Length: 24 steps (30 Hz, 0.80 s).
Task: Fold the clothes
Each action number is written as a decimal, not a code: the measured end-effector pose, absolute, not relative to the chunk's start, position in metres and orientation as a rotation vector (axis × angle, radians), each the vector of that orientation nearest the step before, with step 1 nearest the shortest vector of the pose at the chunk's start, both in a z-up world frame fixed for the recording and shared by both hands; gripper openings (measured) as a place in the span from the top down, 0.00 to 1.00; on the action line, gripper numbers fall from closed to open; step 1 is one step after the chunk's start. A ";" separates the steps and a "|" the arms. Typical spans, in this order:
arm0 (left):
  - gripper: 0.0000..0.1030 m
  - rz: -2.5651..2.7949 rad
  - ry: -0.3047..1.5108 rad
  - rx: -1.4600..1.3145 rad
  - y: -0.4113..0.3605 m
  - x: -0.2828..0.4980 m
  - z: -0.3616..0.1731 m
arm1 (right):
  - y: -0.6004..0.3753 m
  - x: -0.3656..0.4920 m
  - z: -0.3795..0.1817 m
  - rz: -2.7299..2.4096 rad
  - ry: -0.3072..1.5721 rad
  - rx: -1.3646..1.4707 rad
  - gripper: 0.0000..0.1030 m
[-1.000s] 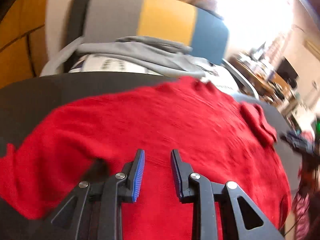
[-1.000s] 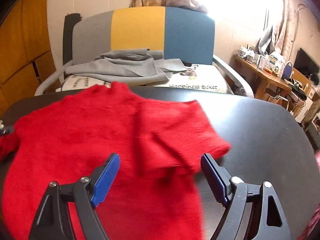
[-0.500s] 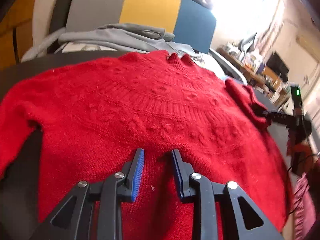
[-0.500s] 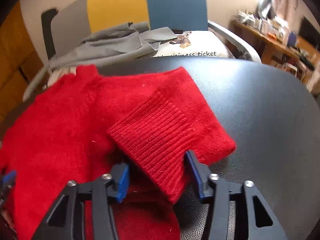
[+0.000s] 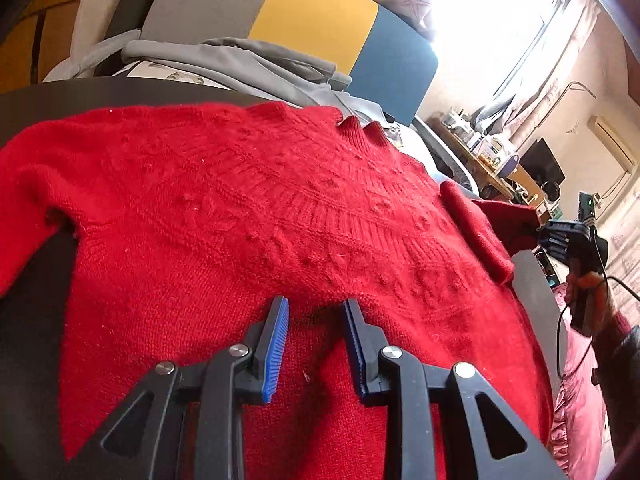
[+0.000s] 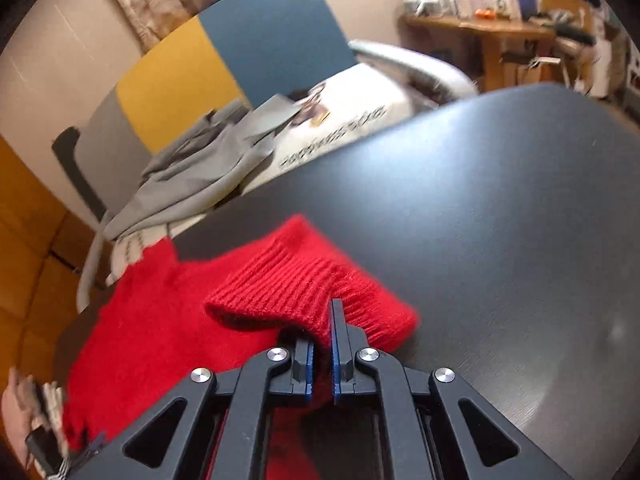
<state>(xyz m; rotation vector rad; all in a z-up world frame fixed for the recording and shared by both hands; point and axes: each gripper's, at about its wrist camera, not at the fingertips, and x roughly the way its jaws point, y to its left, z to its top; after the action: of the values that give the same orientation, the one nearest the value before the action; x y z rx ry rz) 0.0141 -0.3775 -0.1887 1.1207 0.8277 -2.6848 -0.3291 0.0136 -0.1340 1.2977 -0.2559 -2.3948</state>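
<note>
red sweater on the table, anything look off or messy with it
Nothing damaged or spilled. The red sweater lies spread on the black table, but its ribbed cuff is bunched and lifted off the table, pinched in the right gripper. The left gripper is open over the sweater's body.

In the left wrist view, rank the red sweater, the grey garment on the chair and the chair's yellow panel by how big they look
1. red sweater, largest, though nearest the camera
2. grey garment
3. yellow panel, close to the garment, so that order is unsure

Red knitted sweater (image 5: 256, 216) spread flat on dark table, ribbed cuff (image 6: 288, 288) lifted
</note>
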 end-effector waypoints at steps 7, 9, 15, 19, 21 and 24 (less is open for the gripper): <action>0.74 -2.686 0.861 1.109 -0.377 0.018 -0.191 | 0.042 -0.366 -0.075 -2.683 0.090 1.175 0.94; 0.73 -2.685 0.872 1.106 -0.377 0.020 -0.191 | 0.057 -0.379 -0.062 -2.772 0.182 1.165 0.94; 0.73 -2.681 0.840 1.113 -0.374 0.017 -0.191 | 0.100 -0.427 -0.056 -2.962 0.312 1.254 0.94; 0.74 -2.679 0.819 1.116 -0.371 0.016 -0.190 | 0.121 -0.453 -0.069 -3.074 0.477 1.381 0.93; 0.74 -2.677 0.808 1.118 -0.370 0.015 -0.190 | 0.139 -0.457 -0.076 -3.086 0.402 1.458 0.84; 0.74 -2.675 0.792 1.121 -0.368 0.013 -0.189 | 0.155 -0.439 -0.074 -3.167 0.307 1.407 0.35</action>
<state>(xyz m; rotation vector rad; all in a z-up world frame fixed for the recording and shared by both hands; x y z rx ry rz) 0.0133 -0.3679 -0.1890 1.1205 0.7923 -2.6753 -0.4391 0.1548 -0.0736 1.4072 0.3065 -3.1668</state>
